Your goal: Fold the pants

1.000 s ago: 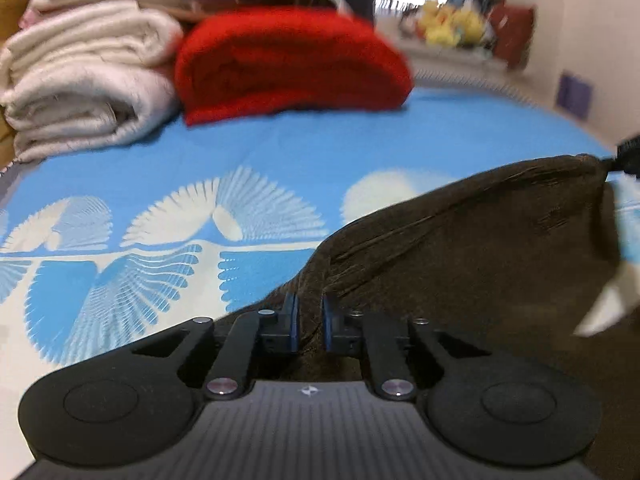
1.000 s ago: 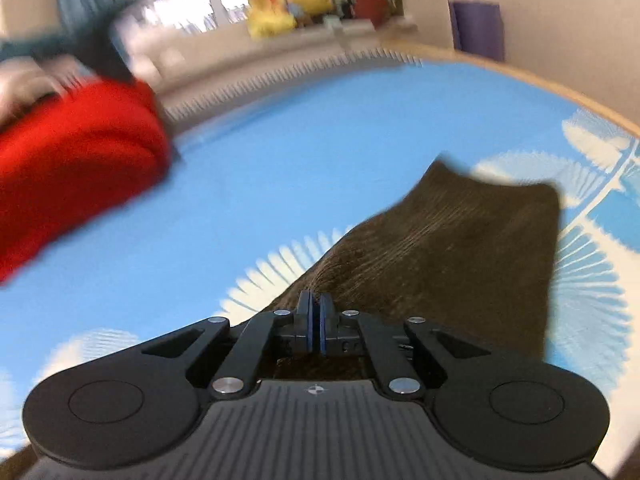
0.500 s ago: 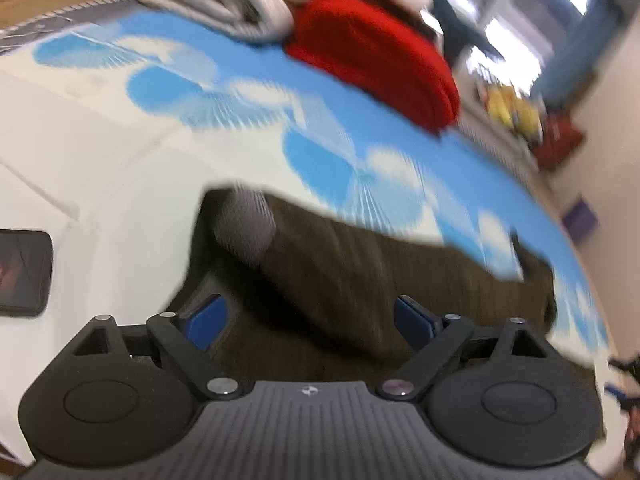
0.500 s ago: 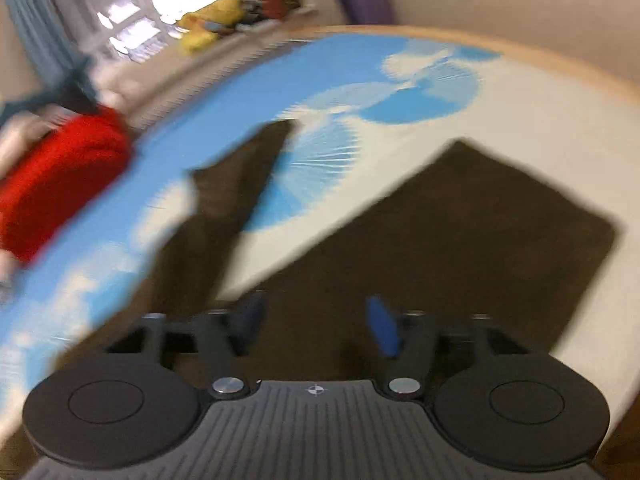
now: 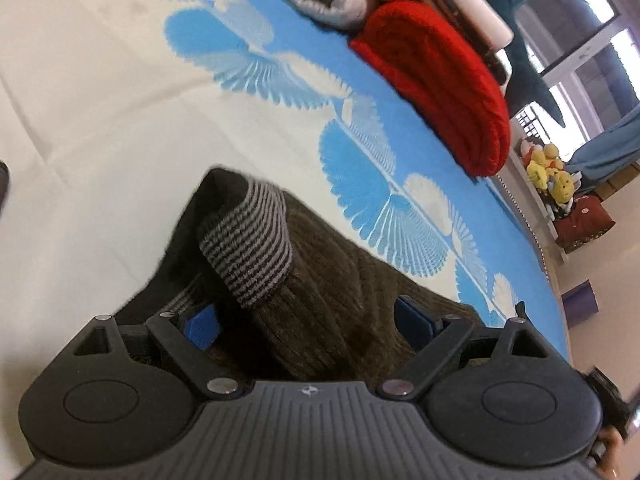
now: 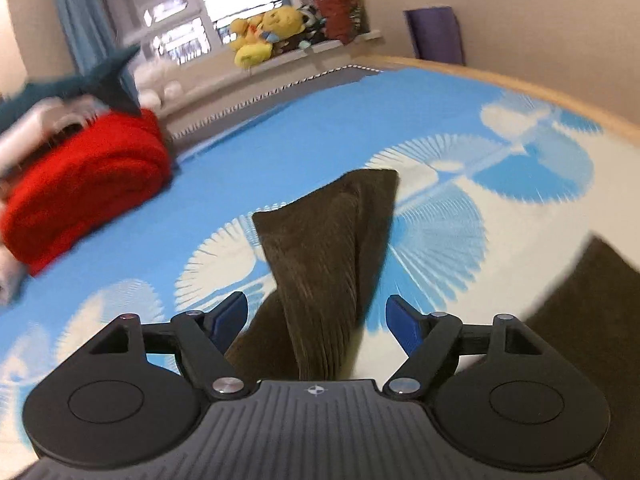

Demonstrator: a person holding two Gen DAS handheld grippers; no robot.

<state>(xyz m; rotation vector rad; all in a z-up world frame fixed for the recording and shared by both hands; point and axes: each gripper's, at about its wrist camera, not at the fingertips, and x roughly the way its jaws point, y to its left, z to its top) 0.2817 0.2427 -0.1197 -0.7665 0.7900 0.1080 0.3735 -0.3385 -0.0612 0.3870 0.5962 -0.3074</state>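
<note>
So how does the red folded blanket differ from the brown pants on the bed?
The red blanket is folded into a thick, tidy bundle; the brown pants lie spread out and rumpled, a striped grey waistband flipped up. The blanket sits untouched at the far side; the pants lie right under the open left gripper and right gripper. Both rest on the blue-and-white sheet.

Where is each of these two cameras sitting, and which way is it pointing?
Left wrist: rides on the left tongs, tilted, looking down along them at the brown pants with their striped waistband on the bed sheet; open blue pads show.
Right wrist: rides on the right tongs, looking down along a pant leg; open pads show.
Shared: the pants, the sheet, the red blanket, the yellow plush toys.
</note>
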